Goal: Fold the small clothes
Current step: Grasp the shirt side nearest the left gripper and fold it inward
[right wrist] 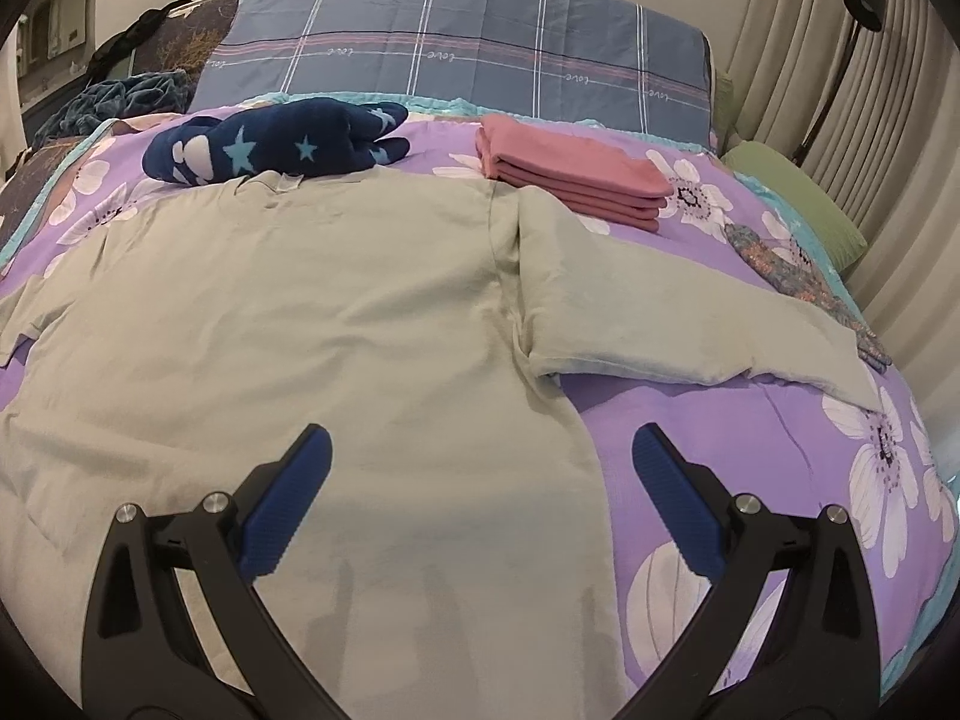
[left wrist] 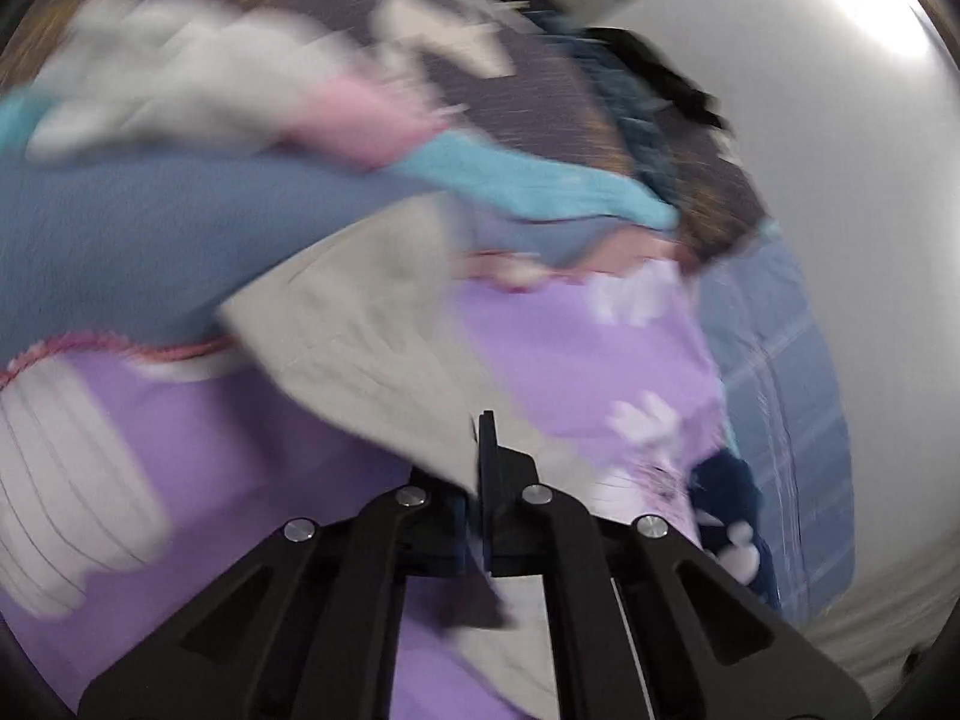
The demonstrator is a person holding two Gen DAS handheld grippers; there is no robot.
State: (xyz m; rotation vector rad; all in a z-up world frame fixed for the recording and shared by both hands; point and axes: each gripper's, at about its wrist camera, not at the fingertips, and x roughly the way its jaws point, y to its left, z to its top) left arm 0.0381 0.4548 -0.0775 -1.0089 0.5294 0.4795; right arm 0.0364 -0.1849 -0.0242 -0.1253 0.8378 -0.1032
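Gaping wide, right tool: two black plastic arms with silver rivets, ribbed blue pads well apart, nothing between them; it hovers over the lower hem of the task garment.

Left tool: same black build, jaws brought fully together, dark pads meeting edge to edge. A fold of pale cloth lies right at the tips, but motion blur hides whether any of it is pinched.

Grey-green shirt: soft matte cotton, lightly creased, spread flat face down on the bed with the collar at the far end. One long sleeve stretches out to the right with a rounded fold at the armpit; the other, at the left edge, is only partly in view. In the left wrist view the same cloth appears as a blurred pale wedge.

Bedspread: smooth lilac fabric printed with large white flowers, teal trim along the edge.

Pink stack: neat rectangular folded pile, several layers, beyond the shirt's right shoulder.

Navy garment: fleecy, star-printed, loosely bunched, touching the collar end.

Pillow: grey-blue plaid, long, at the head of the bed.

Curtain: beige, vertically pleated, at right.
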